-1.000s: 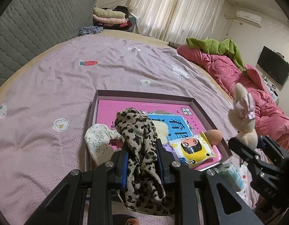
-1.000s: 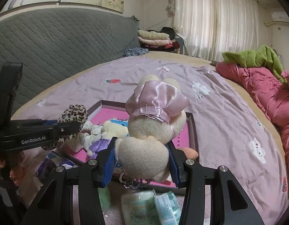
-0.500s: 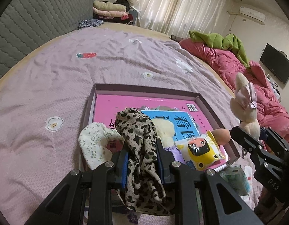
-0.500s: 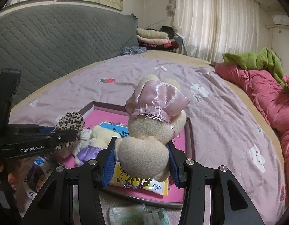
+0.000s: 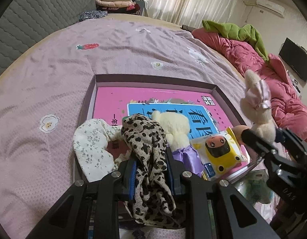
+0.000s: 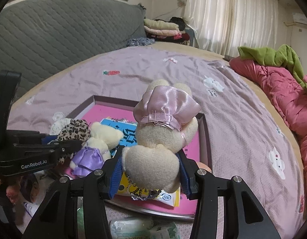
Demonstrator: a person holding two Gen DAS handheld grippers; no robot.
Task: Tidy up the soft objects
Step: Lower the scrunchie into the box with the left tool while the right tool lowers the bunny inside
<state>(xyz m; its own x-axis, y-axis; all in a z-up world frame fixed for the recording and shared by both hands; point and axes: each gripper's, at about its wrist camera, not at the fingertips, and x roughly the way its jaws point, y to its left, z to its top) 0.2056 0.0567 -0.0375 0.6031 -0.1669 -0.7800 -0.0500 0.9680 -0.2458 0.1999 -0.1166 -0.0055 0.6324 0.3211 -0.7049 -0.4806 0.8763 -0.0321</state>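
My left gripper (image 5: 150, 157) is shut on a leopard-print cloth (image 5: 147, 139), which hangs over the near end of a dark-rimmed tray (image 5: 153, 78). In the right wrist view that left gripper (image 6: 59, 145) is at the left, with the cloth (image 6: 75, 129) in it. My right gripper (image 6: 149, 159) is shut on a cream plush bunny in a pink satin dress (image 6: 157, 139), held above the tray's near right corner (image 6: 205, 135). In the tray lie a pink book (image 5: 113, 99), a white floral cloth (image 5: 89, 145), a cream bear in a purple dress (image 5: 173, 127) and a yellow tissue packet (image 5: 219, 149).
The tray sits on a lilac bedspread (image 5: 53, 79). A pink quilt (image 5: 253, 59) with a green garment (image 5: 233, 29) runs along the right. Folded clothes (image 5: 113, 0) are stacked at the far end by a grey headboard (image 6: 53, 29). Tissue packs (image 6: 133, 227) lie just before the tray.
Both grippers have come forward and down towards the tray, which now looks larger and closer. Each keeps the same hold on its item.
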